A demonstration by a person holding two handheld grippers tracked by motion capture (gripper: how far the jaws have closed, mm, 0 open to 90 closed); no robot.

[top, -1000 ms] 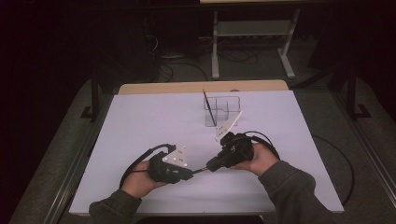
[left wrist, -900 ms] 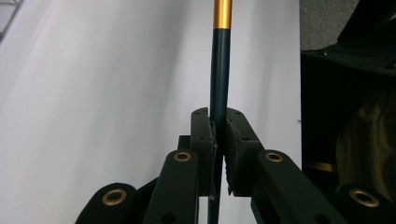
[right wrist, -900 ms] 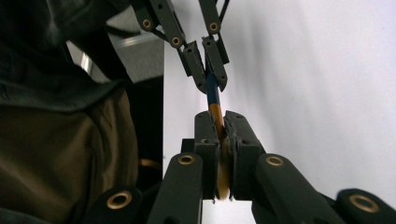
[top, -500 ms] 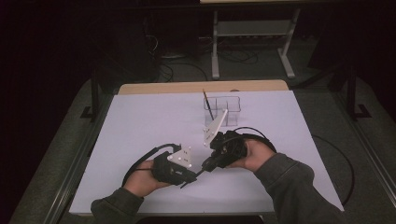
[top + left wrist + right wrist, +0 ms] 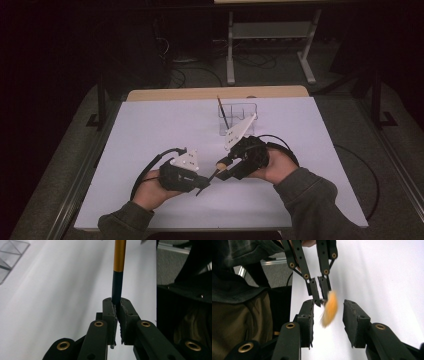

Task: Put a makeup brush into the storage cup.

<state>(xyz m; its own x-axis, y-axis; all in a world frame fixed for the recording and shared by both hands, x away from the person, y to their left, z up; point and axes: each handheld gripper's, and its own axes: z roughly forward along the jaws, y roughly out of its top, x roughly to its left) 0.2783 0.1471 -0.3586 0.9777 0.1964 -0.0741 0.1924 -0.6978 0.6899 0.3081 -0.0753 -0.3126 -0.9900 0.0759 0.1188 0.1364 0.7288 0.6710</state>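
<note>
A thin brush [image 5: 117, 277] with a dark lower shaft and an orange upper part rises from my left gripper [image 5: 117, 312], which is shut on the dark end. In the high view the left gripper [image 5: 202, 184] and right gripper [image 5: 223, 167] meet tip to tip over the white table's front middle, with the brush [image 5: 210, 177] slanting between them. The right gripper [image 5: 328, 320] has just been opening. The brush's blurred orange end [image 5: 329, 308] hangs between its spread jaws without touching either pad. Beyond it, the left gripper [image 5: 319, 293] pinches the shaft.
A clear plastic organizer [image 5: 240, 119] stands at the back middle of the white table sheet [image 5: 150, 130], with another thin brush [image 5: 222, 112] leaning in it. Cables trail from both grippers. A metal stand [image 5: 270, 30] sits on the dark floor beyond the table.
Both hands have stayed close together at the table's front middle. The right gripper has leaned slightly left toward the left one.
</note>
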